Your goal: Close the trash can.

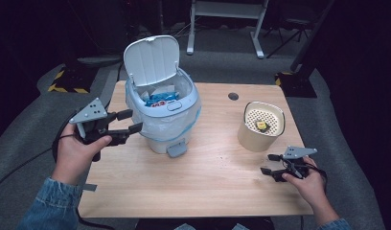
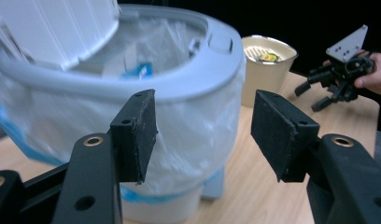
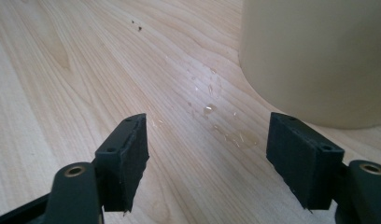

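Observation:
A white pedal bin (image 1: 162, 115) stands at the table's left middle with its lid (image 1: 150, 60) up. A clear bag lines it, and a blue wrapper (image 1: 161, 99) lies inside. My left gripper (image 1: 132, 120) hovers open just left of the bin, pointing at its side, jaws empty. In the left gripper view the bin's bagged wall (image 2: 179, 116) is close behind the open left gripper (image 2: 205, 135). My right gripper (image 1: 268, 163) is low over the table at the front right, open and empty. Its own view shows the right gripper (image 3: 207, 163) facing a beige container (image 3: 319, 60).
The beige container (image 1: 260, 132) has a perforated top with a small yellow thing (image 1: 262, 125) on it. Water drops (image 3: 209, 109) lie on the wooden table (image 1: 217, 177) beside it. The bin's pedal (image 1: 177, 150) sticks out toward me. A round hole (image 1: 233, 96) is at the table's back.

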